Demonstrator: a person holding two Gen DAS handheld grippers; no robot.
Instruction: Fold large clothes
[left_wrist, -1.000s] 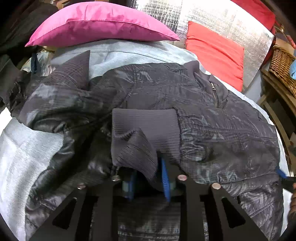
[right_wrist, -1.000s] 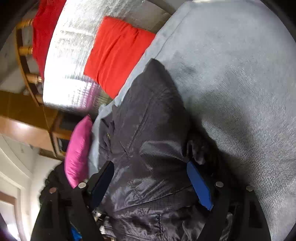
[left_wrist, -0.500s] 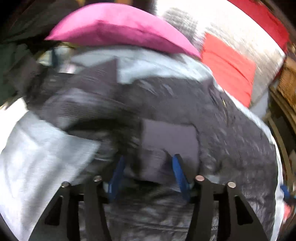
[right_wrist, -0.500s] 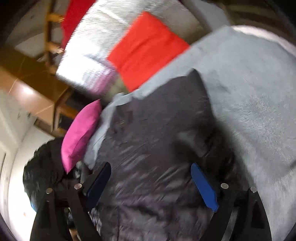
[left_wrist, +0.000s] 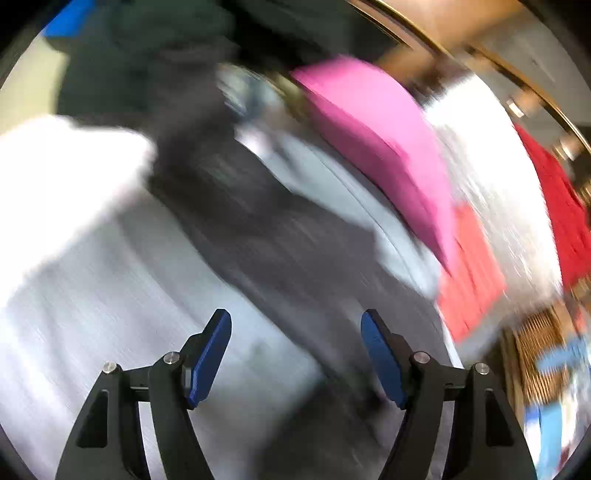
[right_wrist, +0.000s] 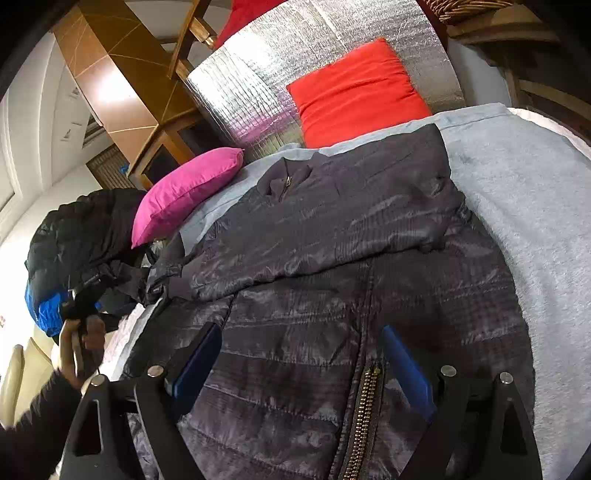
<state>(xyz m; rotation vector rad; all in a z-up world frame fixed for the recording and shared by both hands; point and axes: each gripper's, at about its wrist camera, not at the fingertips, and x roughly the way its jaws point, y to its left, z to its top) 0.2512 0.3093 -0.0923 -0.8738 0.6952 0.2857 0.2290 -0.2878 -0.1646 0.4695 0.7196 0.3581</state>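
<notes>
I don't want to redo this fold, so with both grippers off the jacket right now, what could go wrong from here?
1. The sleeve lies folded across the slick quilted jacket and may slide back off, with nothing pinning it.
2. The open right gripper hovers by the zipper; a pad could snag its teeth.
3. The left gripper, jaws just opened and empty, has a blurred view, so a fast regrasp could miss.
</notes>
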